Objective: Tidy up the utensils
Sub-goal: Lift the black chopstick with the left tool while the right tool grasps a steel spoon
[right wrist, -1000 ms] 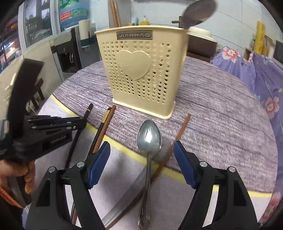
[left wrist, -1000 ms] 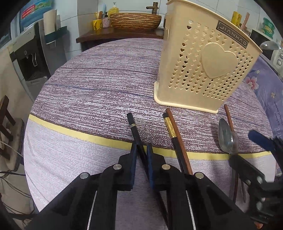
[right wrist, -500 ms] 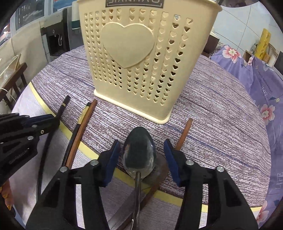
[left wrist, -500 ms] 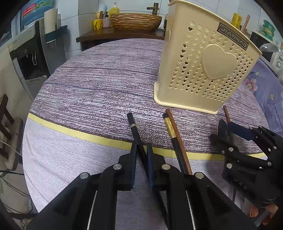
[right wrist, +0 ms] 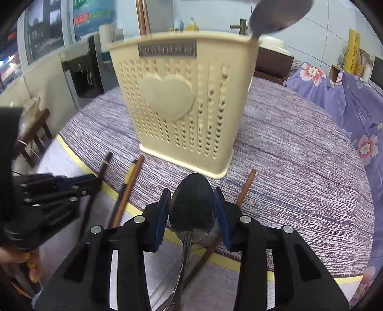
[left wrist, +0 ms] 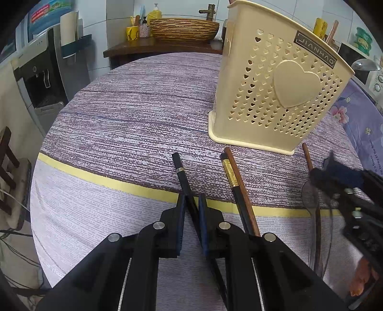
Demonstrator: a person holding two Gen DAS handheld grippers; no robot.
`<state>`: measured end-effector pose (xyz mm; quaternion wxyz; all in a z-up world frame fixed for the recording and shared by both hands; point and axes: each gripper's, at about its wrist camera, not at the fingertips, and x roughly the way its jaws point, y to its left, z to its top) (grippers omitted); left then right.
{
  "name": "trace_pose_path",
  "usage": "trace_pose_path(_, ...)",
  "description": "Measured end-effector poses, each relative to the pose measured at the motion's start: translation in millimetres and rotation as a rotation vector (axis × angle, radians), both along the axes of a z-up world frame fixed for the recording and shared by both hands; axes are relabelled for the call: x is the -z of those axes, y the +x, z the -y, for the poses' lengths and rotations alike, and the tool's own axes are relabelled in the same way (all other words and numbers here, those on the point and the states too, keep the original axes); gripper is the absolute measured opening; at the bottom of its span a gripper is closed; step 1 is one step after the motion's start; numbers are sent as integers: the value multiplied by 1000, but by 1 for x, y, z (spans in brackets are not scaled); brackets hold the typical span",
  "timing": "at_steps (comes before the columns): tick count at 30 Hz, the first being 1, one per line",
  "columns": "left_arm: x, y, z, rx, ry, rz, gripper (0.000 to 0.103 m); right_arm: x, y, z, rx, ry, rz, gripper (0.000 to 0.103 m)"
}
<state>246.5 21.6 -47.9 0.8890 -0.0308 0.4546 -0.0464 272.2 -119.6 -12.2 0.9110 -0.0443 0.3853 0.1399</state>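
Now, in the left wrist view, the left gripper (left wrist: 191,203) is as it was a second ago: jaws nearly together, clamped on the black chopstick (left wrist: 180,168), which lies on the striped tablecloth (left wrist: 134,124) pointing toward the cream utensil holder (left wrist: 275,95). Just to its right lie two more chopsticks (left wrist: 235,189), one black with a gold band, one brown, side by side and untouched. The right gripper (left wrist: 335,178) now appears at the right edge, blurred, where a second ago a bare spoon lay on the cloth.

From the right wrist view, the change is plainer: the right gripper (right wrist: 192,210) has just been closing, and its blue pads now sit against both edges of the spoon (right wrist: 192,208) bowl. The spoon looks lifted slightly off the cloth, so the pick seems made and the carry to the holder is likely next. The spoon is polished steel, bowl up and toward the holder, handle trailing back under the gripper. Another spoon (right wrist: 280,14) already stands in the holder.
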Motion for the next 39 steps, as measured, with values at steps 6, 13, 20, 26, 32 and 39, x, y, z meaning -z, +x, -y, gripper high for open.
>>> trace_pose_path(6, -1, 1, -2, -1, -13, -3, 12, -42, -31, 21, -6, 92, 75, 38)
trace_pose_path(13, -1, 3, -4, -1, -21, -10, 12, -60, -62, 25, -29, 107, 125, 37)
trace_pose_path(20, -1, 10, -10, -3, -51, -29, 10, -61, -67, 22, -22, 106, 144, 37)
trace_pose_path(26, -1, 18, -11, -6, -60, -29, 9, -60, -70, 20, -23, 102, 146, 37)
trace_pose_path(32, -16, 15, -12, -7, -96, 15, 8, -61, -71, 19, -30, 110, 149, 37)
trace_pose_path(39, -71, -9, -19, 14, -173, 159, 8, -69, -74, 21, -57, 150, 170, 37)
